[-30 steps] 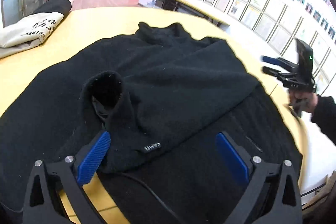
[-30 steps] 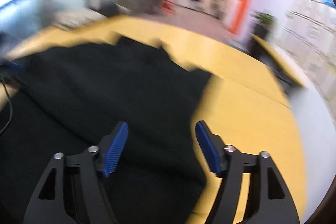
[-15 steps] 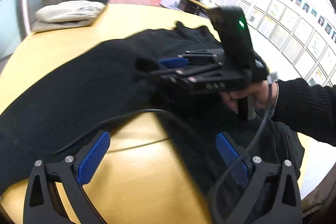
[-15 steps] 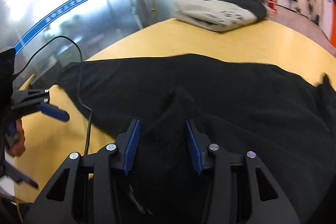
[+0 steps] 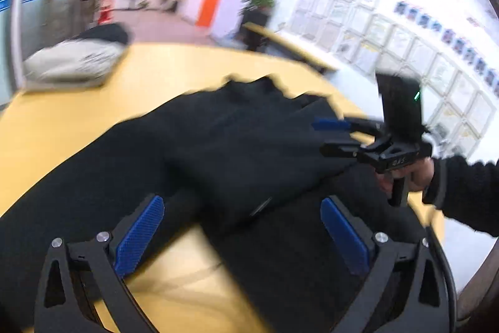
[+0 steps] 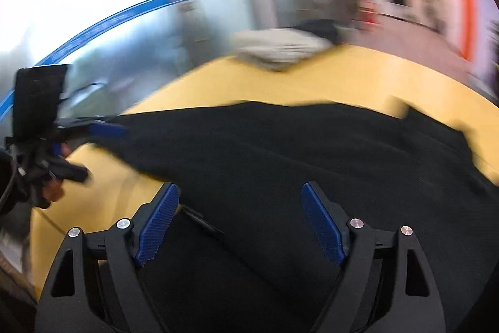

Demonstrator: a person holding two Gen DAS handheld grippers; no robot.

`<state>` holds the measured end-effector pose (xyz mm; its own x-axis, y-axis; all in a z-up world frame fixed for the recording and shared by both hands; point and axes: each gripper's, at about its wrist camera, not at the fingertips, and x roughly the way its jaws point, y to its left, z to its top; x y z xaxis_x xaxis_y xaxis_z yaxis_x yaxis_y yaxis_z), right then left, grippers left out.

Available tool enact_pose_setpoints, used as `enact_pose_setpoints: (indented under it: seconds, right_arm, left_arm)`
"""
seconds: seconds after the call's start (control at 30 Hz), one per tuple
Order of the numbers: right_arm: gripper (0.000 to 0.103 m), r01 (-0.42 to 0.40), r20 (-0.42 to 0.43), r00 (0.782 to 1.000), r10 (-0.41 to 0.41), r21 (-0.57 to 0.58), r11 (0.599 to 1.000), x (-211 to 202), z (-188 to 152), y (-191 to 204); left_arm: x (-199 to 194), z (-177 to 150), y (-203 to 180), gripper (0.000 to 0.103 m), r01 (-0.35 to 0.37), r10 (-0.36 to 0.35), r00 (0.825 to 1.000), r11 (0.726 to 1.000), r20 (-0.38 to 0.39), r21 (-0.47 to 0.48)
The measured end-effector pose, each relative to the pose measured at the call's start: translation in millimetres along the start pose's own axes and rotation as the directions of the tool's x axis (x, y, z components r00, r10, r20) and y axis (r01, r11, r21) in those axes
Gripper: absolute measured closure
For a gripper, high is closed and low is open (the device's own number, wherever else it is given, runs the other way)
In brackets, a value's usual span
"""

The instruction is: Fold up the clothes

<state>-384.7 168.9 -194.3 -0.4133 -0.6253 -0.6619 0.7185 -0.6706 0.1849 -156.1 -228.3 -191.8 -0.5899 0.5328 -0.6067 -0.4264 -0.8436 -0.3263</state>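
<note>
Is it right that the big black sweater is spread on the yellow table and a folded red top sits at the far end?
Not quite. The black sweater does lie on the yellow table, but the folded top at the far end is cream-white, not red. The left wrist view shows it.

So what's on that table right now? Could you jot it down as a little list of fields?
surface: yellow wooden table
main item: black fleece garment, spread out, part folded over itself
far end: folded cream garment beside a dark one
left gripper: open, holding nothing
right gripper: jaws just opened wide, above the black fleece, empty
image quality: blurred
</note>
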Motion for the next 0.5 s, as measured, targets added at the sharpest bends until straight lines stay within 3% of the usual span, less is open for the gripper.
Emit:
enact_pose_setpoints:
  seconds: [0.07,0.13,0.23,0.33,0.43,0.5]
  right_arm:
    - [0.015,0.133,-0.032,0.991,-0.131,0.088,0.987,-33,-23,-51]
    - [0.015,0.265,-0.075,0.964,-0.256,0.170,0.949,-66,-47,-102]
    - [0.015,0.379,-0.186,0.922,-0.341,0.248,0.891,-87,-87,-155]
    - [0.017,0.405,-0.223,0.906,-0.360,0.206,0.891,-95,-107,-155]
    - [0.017,0.374,-0.136,0.926,-0.352,0.206,0.904,-116,-100,-136]
    - [0.016,0.344,-0.071,0.939,-0.337,0.200,0.917,-129,-87,-120]
  left_arm:
    - [33,13,-9,0.000,0.064,-0.064,0.998,0.998,-0.018,0.010]
    - [75,15,-16,0.000,0.099,-0.099,0.993,0.995,-0.068,0.001]
    - [131,-2,-12,0.000,0.044,-0.051,0.981,0.998,-0.186,-0.039]
    - [127,-12,-17,0.000,-0.018,0.015,0.988,1.000,-0.157,-0.015]
    - [80,-8,-7,0.000,-0.097,0.087,0.993,0.989,-0.083,-0.115]
    - [29,-10,12,0.000,-0.198,0.200,0.980,0.954,-0.016,-0.224]
